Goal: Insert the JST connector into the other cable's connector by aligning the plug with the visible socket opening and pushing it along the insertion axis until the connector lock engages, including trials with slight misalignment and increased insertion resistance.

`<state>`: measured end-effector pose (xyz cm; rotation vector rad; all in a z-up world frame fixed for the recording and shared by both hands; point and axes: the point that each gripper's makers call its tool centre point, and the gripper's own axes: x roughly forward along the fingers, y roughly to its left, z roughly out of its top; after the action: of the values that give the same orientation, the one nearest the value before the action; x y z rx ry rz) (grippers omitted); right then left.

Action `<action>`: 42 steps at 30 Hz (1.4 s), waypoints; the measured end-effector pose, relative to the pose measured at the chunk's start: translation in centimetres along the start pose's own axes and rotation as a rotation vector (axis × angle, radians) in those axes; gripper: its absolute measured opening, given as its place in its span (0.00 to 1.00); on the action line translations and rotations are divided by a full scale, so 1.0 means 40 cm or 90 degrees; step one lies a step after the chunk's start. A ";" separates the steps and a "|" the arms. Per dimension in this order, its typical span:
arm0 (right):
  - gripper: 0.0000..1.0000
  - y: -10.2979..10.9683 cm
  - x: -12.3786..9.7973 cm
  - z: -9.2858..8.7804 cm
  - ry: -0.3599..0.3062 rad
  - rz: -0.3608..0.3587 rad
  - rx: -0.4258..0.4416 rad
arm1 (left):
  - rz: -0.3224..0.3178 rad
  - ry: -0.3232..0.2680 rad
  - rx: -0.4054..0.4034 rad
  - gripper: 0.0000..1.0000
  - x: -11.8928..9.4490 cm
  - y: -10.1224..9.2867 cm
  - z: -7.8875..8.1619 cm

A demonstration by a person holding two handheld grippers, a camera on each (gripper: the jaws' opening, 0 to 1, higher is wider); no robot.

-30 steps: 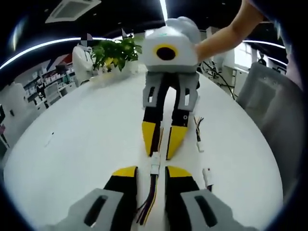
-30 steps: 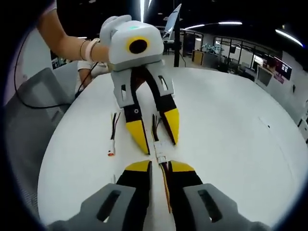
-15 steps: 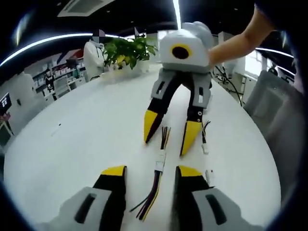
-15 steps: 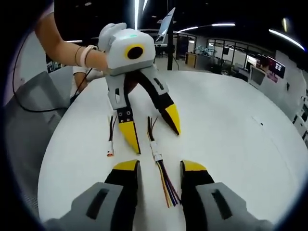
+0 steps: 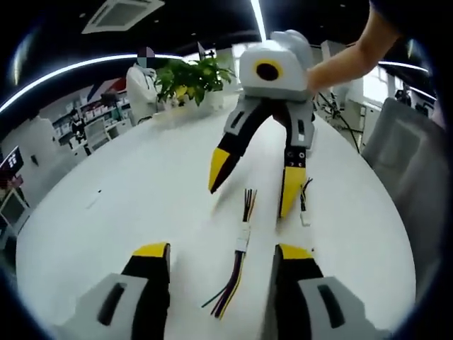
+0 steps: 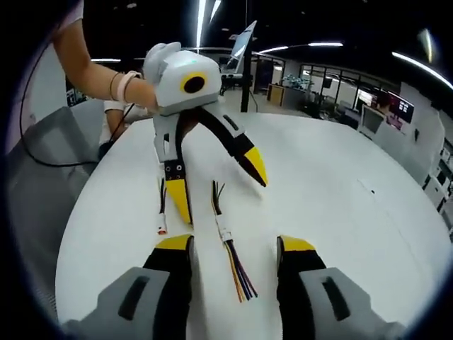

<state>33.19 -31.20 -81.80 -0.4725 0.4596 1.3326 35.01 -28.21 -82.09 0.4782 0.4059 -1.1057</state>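
White joined connector pair with multicoloured wires (image 5: 241,241) (image 6: 225,234) lies free at lower centre on the white round table (image 5: 141,184), between spread left gripper (image 5: 223,256) (image 6: 216,180) and right gripper (image 6: 237,248) (image 5: 255,180) fingers.

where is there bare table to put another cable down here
The widest bare stretch of the white table lies between the joined cable and the potted plant, apart from one small speck. In the right gripper view the table beyond the left tool is bare too. It is crowded between the two tools, and by the spare cable beside the right tool.
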 end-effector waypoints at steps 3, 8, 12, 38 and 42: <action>0.43 0.001 -0.011 0.013 -0.008 -0.005 -0.001 | 0.012 -0.011 -0.005 0.55 -0.015 0.007 0.019; 0.41 -0.005 -0.035 0.053 -0.037 -0.024 -0.019 | 0.026 -0.034 -0.001 0.54 -0.039 0.020 0.053; 0.39 -0.002 -0.050 0.085 -0.060 -0.025 -0.024 | 0.031 -0.039 0.010 0.54 -0.056 0.025 0.068; 0.39 0.088 -0.111 0.108 -0.065 0.003 -0.051 | -0.001 -0.025 0.066 0.55 -0.086 -0.090 0.074; 0.38 0.102 -0.106 0.091 -0.059 0.014 -0.048 | -0.017 -0.023 0.049 0.54 -0.088 -0.118 0.057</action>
<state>28.59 -31.82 -76.66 -0.4671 0.3397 1.3902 29.47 -28.60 -79.09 0.5213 0.3396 -1.1569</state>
